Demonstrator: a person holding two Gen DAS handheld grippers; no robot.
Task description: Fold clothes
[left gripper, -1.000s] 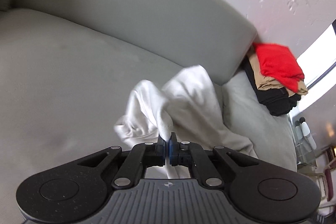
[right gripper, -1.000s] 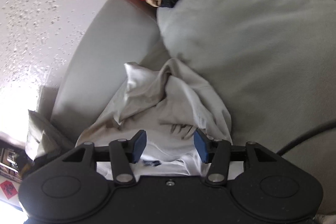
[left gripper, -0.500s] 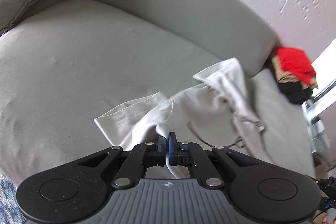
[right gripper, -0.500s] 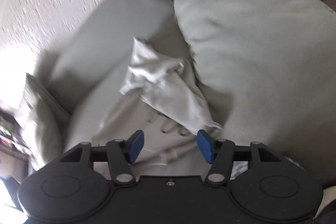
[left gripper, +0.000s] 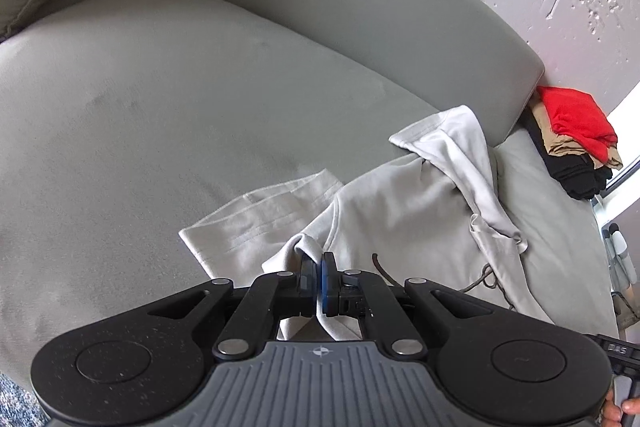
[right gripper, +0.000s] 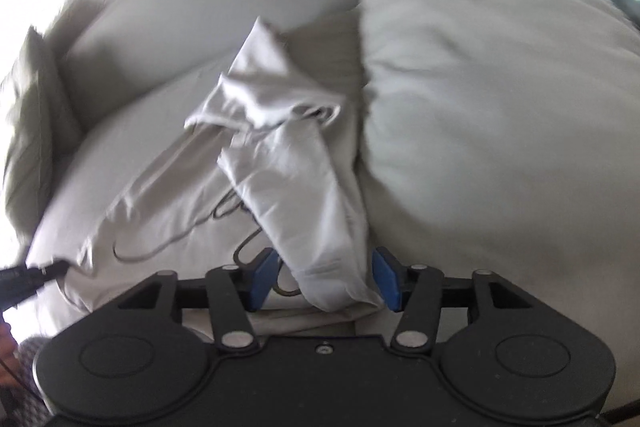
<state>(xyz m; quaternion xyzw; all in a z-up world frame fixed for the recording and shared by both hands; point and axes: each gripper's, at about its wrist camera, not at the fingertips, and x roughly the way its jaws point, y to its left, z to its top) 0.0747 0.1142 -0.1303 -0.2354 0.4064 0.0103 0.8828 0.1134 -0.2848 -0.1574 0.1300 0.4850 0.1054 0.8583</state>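
The shirt [left gripper: 404,211] lies rumpled on the sofa seat [left gripper: 160,115], close to the seat's back edge and against the seam with the next cushion [right gripper: 500,99]. One sleeve [left gripper: 256,227] is spread flat toward the open seat; another part is bunched in a ridge along the seam. It looks light, thin and limp, so it will sag and crease wherever it is not supported, and is best pinched at hems, shoulders or sleeve ends. The left gripper [left gripper: 319,281] is closed tight on a fold of the shirt near its front edge. The right gripper [right gripper: 326,279] stands wide, its blue pads either side of the ridge's lower end, apparently not yet squeezing it.

The left view shows the flat sleeve and a stack of folded clothes [left gripper: 576,139], red on top, at the sofa's far corner. The right view, though blurred, shows the dark line print [right gripper: 180,227] on the shirt and the left gripper's tip at the shirt's edge.
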